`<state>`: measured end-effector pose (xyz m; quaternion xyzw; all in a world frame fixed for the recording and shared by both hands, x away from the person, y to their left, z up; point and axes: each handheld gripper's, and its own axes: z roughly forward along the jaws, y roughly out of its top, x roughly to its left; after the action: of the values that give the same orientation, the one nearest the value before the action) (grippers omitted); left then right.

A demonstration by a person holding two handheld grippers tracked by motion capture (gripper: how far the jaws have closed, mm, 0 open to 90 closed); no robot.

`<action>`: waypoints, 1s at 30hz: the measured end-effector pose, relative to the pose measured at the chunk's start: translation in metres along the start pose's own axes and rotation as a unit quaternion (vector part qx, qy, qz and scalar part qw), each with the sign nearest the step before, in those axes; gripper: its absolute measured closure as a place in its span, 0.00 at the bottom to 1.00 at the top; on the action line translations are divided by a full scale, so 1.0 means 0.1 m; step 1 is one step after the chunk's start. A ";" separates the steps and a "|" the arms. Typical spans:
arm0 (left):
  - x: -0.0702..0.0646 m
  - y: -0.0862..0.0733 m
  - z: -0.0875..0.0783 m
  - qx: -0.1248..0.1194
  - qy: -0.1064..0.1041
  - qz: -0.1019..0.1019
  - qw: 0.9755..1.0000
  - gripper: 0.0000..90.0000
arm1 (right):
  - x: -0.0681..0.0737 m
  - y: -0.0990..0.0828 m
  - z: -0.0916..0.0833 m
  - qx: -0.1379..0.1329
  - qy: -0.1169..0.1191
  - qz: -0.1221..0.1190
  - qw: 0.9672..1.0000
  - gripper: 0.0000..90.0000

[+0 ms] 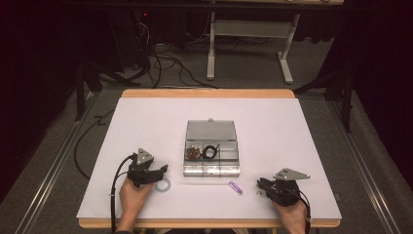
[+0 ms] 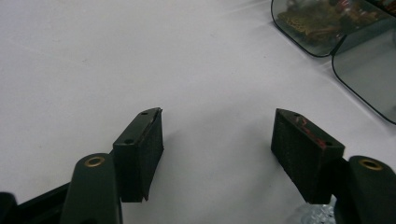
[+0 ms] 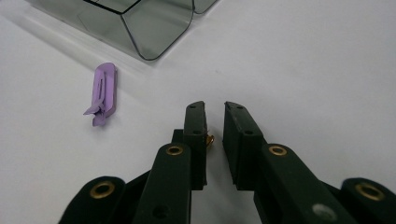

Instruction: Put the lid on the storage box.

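Note:
A clear plastic box [image 1: 234, 146] lies mid-table with its lid [image 1: 211, 129] folded back. One compartment holds a brown-gold heap [image 1: 194, 152], the one beside it a black loop [image 1: 211, 151]. A purple clip [image 1: 235, 188] [image 3: 103, 91] lies in front of the box. My right gripper [image 1: 259, 184] [image 3: 215, 105] rests just right of the clip, its jaws a narrow gap apart, with a tiny gold piece [image 3: 210, 140] against the left pad. My left gripper [image 1: 164, 168] [image 2: 218, 113] stands wide open over bare table, above a pale clear ring [image 1: 168, 185] [image 2: 314, 215].
White sheet [image 1: 146, 126] covers the wooden table; its front edge [image 1: 209, 223] is close behind both hands. The box corner [image 3: 149, 28] sits left of and beyond the right jaws. Cables trail off the table's left side [image 1: 80, 146].

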<state>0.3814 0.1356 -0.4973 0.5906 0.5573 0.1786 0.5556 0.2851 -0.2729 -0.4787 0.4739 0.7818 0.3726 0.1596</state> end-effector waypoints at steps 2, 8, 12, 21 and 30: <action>0.00 0.00 0.00 0.000 0.000 0.000 1.000 0.38 | 0.01 0.00 0.00 0.004 0.000 -0.001 1.000 0.91; 0.00 0.00 0.00 0.001 0.000 0.002 1.000 0.38 | -0.01 0.00 0.01 0.003 0.003 -0.004 1.000 0.95; 0.02 0.00 -0.02 0.014 -0.004 0.019 1.000 0.38 | 0.01 0.01 0.02 0.005 0.003 -0.009 1.000 0.97; 0.00 0.00 0.00 0.000 0.001 0.001 1.000 0.38 | 0.00 0.04 0.03 0.009 0.008 -0.016 1.000 0.99; 0.00 0.00 0.00 0.001 0.001 0.002 1.000 0.38 | 0.00 0.07 0.03 0.014 0.009 -0.020 1.000 0.99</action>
<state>0.3813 0.1358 -0.4973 0.5923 0.5566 0.1795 0.5542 0.2910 -0.2694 -0.4757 0.4569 0.7977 0.3626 0.1534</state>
